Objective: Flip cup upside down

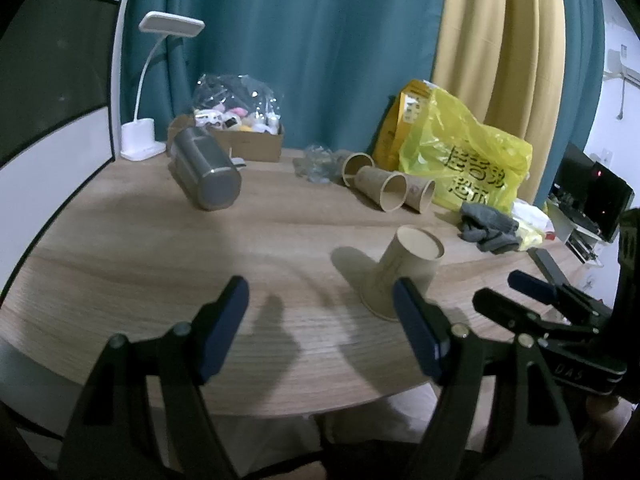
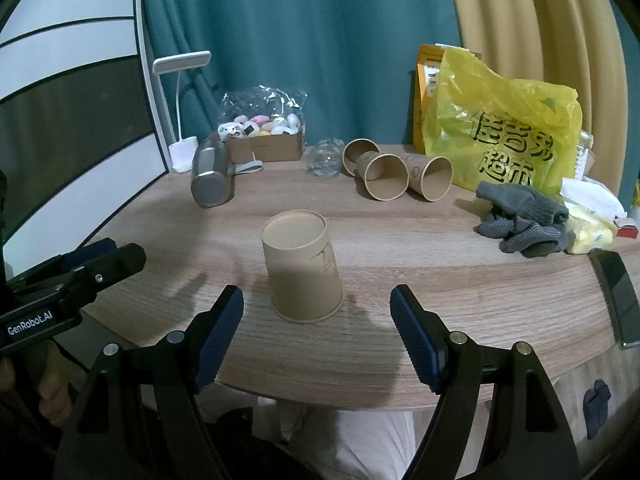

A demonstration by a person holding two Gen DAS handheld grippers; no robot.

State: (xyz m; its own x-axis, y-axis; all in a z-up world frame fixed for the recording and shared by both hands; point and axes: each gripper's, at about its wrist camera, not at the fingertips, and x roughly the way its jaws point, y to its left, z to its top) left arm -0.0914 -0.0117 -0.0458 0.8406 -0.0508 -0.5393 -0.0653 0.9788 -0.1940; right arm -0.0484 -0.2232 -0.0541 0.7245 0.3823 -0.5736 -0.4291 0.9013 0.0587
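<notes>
A brown paper cup (image 2: 303,265) stands upside down on the wooden table (image 2: 440,280), its rim on the wood and its closed base up. It also shows in the left wrist view (image 1: 404,270). My right gripper (image 2: 317,306) is open and empty, its jaws wide apart just in front of the cup, not touching it. My left gripper (image 1: 320,300) is open and empty, to the left of the cup over bare table. The right gripper shows at the right of the left wrist view (image 1: 516,294); the left gripper shows at the left of the right wrist view (image 2: 102,256).
Three brown paper cups (image 2: 396,174) lie on their sides at the back. A steel tumbler (image 2: 212,176) lies on its side at back left. A cardboard box (image 2: 264,146), a white lamp (image 2: 182,108), a yellow bag (image 2: 504,132), grey gloves (image 2: 524,220) and a phone (image 2: 616,292) are around.
</notes>
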